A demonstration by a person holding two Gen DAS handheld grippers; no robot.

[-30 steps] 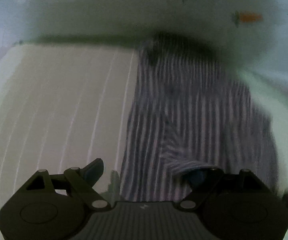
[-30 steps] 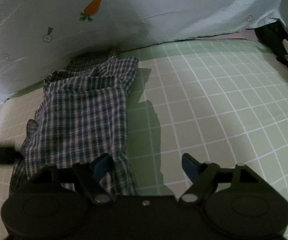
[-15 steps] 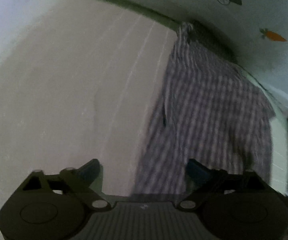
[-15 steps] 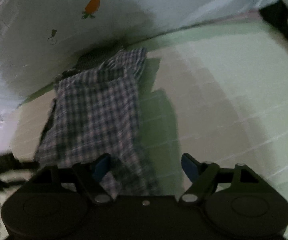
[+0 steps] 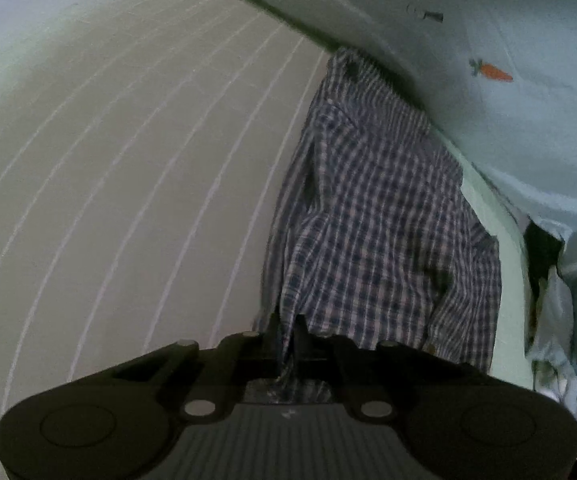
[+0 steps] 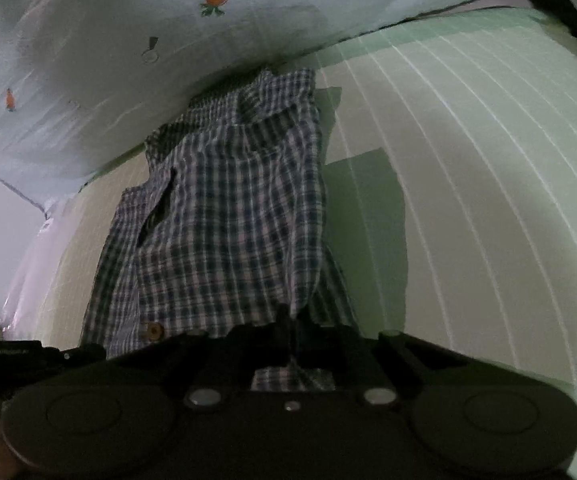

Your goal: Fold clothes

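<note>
A blue and white plaid shirt (image 5: 376,216) lies stretched out on a pale green gridded sheet (image 5: 128,184), its far end against a light quilt. My left gripper (image 5: 286,332) is shut on the shirt's near left edge. In the right wrist view the shirt (image 6: 228,220) runs away from me, and my right gripper (image 6: 290,328) is shut on its near right edge. A brown button (image 6: 153,332) shows on the near hem.
A light blue quilt with carrot prints (image 6: 128,40) is bunched along the far side. Pale clothes (image 5: 560,312) hang at the right of the left wrist view. The other gripper's dark body (image 6: 16,356) shows at the lower left.
Both grippers were open above the shirt's near end; both have now closed on its near edge. The cameras have dropped lower and tilted, so the shirt looks longer.
</note>
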